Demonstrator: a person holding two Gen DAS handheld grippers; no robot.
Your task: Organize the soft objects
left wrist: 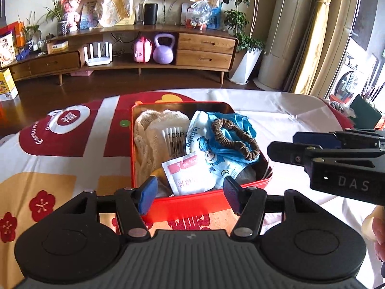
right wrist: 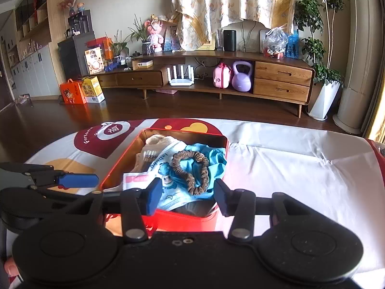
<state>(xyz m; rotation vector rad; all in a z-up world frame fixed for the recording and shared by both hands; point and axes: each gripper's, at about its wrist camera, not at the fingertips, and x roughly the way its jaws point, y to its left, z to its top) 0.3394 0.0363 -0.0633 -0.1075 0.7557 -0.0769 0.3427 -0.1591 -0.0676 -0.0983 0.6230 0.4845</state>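
Note:
A red tin box (left wrist: pixel 192 201) (right wrist: pixel 113 168) stands on the table and holds soft things: a brown scrunchie (left wrist: pixel 237 138) (right wrist: pixel 191 171), a blue glove (left wrist: pixel 240 122) (right wrist: pixel 214 161), a child's face mask (left wrist: pixel 211 159) (right wrist: pixel 173 187), a pink-and-white wipe packet (left wrist: pixel 190 175) (right wrist: pixel 134 179), a cotton swab pack (left wrist: pixel 173 139) and cream knit fabric (left wrist: pixel 146 130) (right wrist: pixel 158 141). My left gripper (left wrist: pixel 190 193) is open and empty at the box's near edge. My right gripper (right wrist: pixel 186 198) is open and empty above the box's near right corner; it also shows in the left wrist view (left wrist: pixel 288 144).
The table has a white, red and orange cloth (left wrist: pixel 60 144) (right wrist: pixel 300 168). A dark container with utensils (left wrist: pixel 365 110) stands at the far right edge. Behind is wooden floor and a TV cabinet (right wrist: pixel 216 77).

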